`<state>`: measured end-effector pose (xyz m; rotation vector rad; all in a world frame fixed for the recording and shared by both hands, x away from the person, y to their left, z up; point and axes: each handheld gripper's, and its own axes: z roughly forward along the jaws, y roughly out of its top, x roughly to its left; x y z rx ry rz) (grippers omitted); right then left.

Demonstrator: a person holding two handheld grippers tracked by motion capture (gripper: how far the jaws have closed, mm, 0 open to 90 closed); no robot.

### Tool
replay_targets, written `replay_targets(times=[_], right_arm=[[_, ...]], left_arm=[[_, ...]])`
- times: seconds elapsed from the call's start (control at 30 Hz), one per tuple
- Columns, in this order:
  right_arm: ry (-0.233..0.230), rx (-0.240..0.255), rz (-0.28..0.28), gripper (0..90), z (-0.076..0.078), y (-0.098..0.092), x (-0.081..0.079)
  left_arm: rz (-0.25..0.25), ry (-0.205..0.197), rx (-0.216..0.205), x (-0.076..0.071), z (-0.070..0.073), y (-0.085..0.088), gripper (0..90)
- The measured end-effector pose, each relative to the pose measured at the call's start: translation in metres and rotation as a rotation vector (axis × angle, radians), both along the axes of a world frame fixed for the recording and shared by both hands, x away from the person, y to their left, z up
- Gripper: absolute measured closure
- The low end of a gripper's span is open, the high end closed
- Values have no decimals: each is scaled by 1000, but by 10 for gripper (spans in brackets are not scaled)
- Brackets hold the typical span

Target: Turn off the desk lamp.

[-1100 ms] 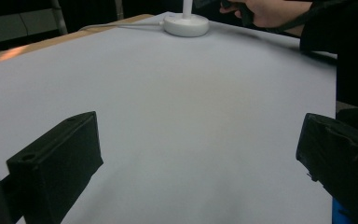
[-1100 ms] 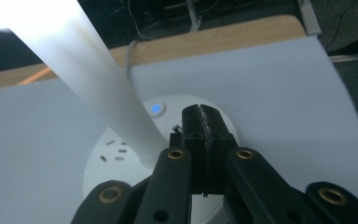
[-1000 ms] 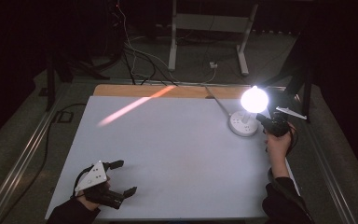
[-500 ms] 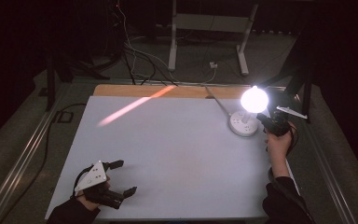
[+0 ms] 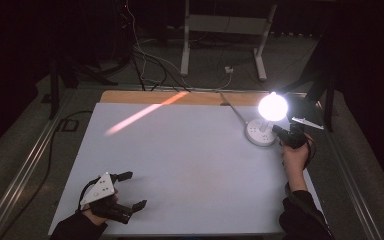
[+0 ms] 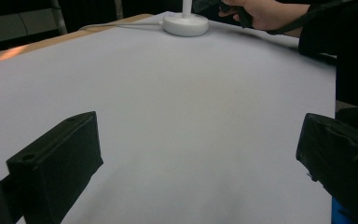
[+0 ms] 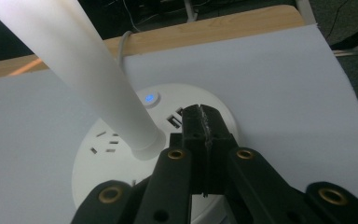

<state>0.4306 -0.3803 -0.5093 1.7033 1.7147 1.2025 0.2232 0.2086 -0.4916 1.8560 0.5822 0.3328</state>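
A: Here, where is the lamp base (image 7: 121, 154) relative to the right gripper (image 7: 204, 122)?
B: Directly beneath its closed, empty jaws — the lit button (image 7: 149, 98) just ahead and to the left, the upright stem (image 7: 93, 70) beside it.
A: And the left gripper (image 5: 130, 191)?
B: Jaws apart, holding nothing, well across the tabletop (image 5: 195, 165) — the right is nearer.

The high view looked forward and down from above the person's side, taking in the whole white rectangular table (image 5: 190, 165). The left gripper view sat low near the table's 7 o'clock corner, facing toward 2 o'clock. The right gripper view hung close above the round white lamp base (image 7: 121, 154). All three shared that base (image 5: 260, 135) (image 6: 185, 24).
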Motion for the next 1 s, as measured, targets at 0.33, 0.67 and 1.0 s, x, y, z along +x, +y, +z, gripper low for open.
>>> replay_targets(times=[0.33, 0.67, 1.0], right_arm=[[17, -2, -6, 899, -4, 2, 3], [-1, 21, -9, 900, -8, 0, 2], [-28, 22, -28, 810, 5, -1, -1]], left_arm=[[0, 0, 0, 0, 0, 0, 6], [-3, -1, 0, -1, 0, -1, 6], [1, 0, -3, 0, 0, 0, 6]])
